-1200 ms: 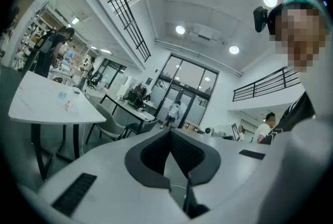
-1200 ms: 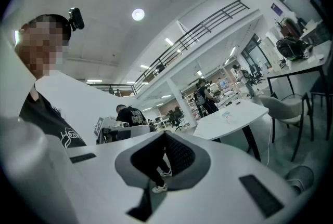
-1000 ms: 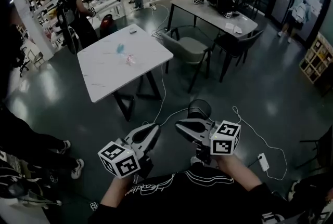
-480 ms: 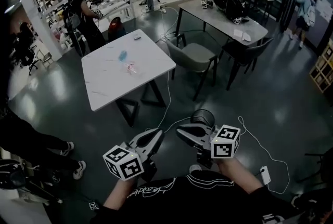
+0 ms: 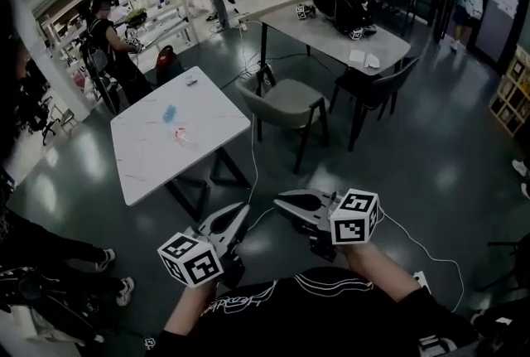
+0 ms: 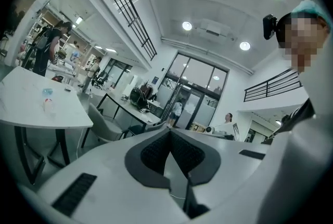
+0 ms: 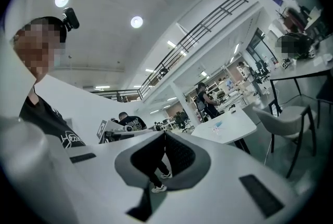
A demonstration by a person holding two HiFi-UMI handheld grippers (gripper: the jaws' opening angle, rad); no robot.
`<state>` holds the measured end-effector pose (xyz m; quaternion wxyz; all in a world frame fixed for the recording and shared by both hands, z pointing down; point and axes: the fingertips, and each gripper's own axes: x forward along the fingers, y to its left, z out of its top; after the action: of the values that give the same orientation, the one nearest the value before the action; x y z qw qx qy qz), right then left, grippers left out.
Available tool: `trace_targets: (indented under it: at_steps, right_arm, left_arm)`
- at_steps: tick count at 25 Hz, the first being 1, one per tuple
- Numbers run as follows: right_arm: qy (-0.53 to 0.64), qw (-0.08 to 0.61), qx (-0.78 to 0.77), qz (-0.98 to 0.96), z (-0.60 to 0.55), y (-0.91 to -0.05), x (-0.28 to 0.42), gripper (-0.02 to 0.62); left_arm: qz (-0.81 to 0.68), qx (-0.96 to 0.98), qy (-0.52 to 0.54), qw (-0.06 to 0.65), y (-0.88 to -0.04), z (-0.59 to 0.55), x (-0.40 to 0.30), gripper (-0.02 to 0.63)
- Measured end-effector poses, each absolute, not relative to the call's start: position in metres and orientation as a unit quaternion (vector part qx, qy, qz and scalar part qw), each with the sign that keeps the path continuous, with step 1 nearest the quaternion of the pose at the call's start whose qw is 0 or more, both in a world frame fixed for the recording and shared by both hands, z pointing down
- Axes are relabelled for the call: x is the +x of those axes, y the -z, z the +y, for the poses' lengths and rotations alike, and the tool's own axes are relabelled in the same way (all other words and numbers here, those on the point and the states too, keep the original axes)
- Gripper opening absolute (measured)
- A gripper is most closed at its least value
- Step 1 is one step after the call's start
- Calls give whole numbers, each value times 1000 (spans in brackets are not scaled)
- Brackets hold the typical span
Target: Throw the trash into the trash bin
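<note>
A white table [image 5: 141,161] stands ahead to the left, with two small pieces of trash on it: a blue one [image 5: 169,112] and a pinkish clear one [image 5: 180,135]. Both grippers hang low in front of me, well short of the table. My left gripper [image 5: 245,207] is shut and empty, and so is my right gripper [image 5: 280,199], beside it. In the left gripper view the table [image 6: 62,116] with the trash [image 6: 48,92] lies far left beyond the shut jaw tips [image 6: 169,132]. The right gripper view shows the table [image 7: 237,123] to the right of its shut jaws [image 7: 165,134]. I cannot make out a trash bin.
A grey chair [image 5: 286,103] stands right of the table, with a long grey desk [image 5: 339,24] and a dark chair [image 5: 377,82] behind it. Cables [image 5: 414,243] trail over the dark floor. People stand at the far left [image 5: 103,41] and a person's legs at my left [image 5: 50,252].
The table and chair have slid left and lower in the head view. Both grippers travelled along, still shut. A dark round thing seen by the right gripper earlier is now hidden.
</note>
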<state>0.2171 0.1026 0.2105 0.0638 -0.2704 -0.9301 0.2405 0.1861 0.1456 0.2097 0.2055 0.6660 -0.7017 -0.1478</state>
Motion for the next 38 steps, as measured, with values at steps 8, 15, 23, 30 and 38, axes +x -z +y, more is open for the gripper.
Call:
trace_targets:
  at_steps: [8,15,23,30,38]
  right_arm:
    - [-234,40,-255,-937,60,-202,210,31]
    - [-248,74,-269,-928,70,-225,159,31]
    - [-258,107,-265,-923,69,-266,46,31]
    - [-259,167,-269,-912,96,-301,-75,31]
    - [-241,208,-272,-908,129,-348,-168,32]
  left_arm:
    - [-718,649,155,198,-207,123,177,2]
    - [-733,620,178,216,-225,133,124,2]
    - [-741,596,189,246,-268,138,9,3]
    - [-742,568,236,267,-292,164,-114,2]
    - [-746,535,234,321,-353,205,-209,3]
